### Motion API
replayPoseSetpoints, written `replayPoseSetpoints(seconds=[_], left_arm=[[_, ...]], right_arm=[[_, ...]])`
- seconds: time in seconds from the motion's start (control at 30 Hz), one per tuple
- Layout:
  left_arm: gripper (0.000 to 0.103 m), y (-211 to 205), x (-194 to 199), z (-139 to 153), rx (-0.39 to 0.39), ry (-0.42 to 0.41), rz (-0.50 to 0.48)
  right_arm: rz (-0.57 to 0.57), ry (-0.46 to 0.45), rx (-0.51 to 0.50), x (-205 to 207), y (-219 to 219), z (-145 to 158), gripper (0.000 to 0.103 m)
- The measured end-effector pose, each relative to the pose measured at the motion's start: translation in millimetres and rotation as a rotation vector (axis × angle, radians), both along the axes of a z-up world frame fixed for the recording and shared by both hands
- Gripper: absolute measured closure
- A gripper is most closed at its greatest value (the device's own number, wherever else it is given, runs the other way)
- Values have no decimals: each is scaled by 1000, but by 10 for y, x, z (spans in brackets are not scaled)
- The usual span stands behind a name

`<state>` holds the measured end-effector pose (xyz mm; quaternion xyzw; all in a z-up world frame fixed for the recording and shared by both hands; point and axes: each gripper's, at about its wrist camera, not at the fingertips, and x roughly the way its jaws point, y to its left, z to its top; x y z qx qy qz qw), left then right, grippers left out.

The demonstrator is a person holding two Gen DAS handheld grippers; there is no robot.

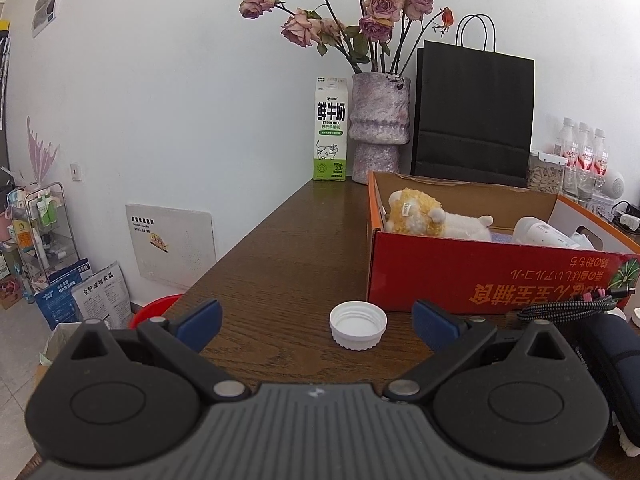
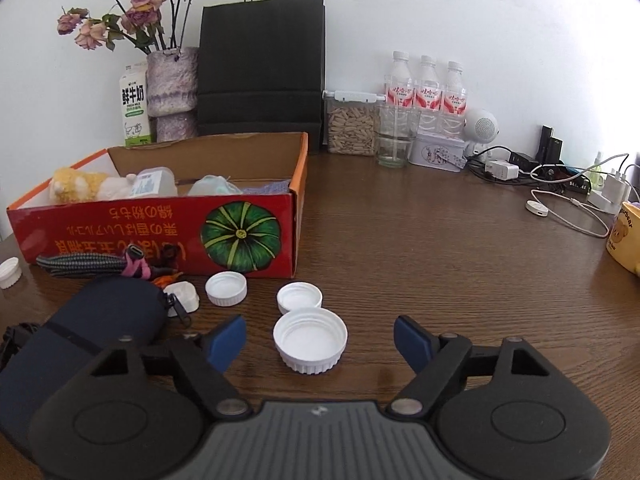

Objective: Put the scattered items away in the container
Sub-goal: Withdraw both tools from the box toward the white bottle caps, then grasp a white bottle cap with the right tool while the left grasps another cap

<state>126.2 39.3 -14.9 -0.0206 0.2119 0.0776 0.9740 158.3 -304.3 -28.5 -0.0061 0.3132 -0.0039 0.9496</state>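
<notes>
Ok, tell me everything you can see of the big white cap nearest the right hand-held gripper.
The big white cap looks like plastic, round with a ribbed outer wall and threads inside. It lies open side up on the wooden table, between the right hand-held gripper's open blue pads, neither touching it. A smaller cap sits right behind it.

Soft, even daylight fills both wrist views, leaving the white wall (image 1: pixel 180 100) bright and slightly washed out. Fisheye distortion bends the wall and the edges of the wooden table (image 2: pixel 440 240), with dark vignetting in the corners. A pale sheen lies on the tabletop on the right view's right side. Shadows are faint and short beneath the white caps (image 2: pixel 310 340). The image centre is sharp; the far edges turn soft.
</notes>
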Motion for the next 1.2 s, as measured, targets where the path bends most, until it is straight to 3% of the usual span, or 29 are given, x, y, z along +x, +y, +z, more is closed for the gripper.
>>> replayPoseSetpoints(seconds=[0.07,0.23,0.4,0.6,0.83,1.07,1.2], left_arm=[[0,-3,5,-6,-1,8,-4],[0,-63,52,-25,28,37,-23],[0,-105,212,-88,48,126,-39],[0,-133,416,-124,77,157,-18],[14,-233,519,-173,120,199,-44],[28,-199,582,-192,82,223,-55],[29,-166,591,-196,49,227,-66]], right_arm=[[18,4,32,8,-7,-10,64],[27,-27,43,-53,-22,19,64],[39,-56,19,-92,18,54,64],[34,-72,9,-110,27,72,64],[41,-126,24,-131,118,110,64],[74,-134,16,-113,275,126,64],[87,-133,16,-119,317,122,64]])
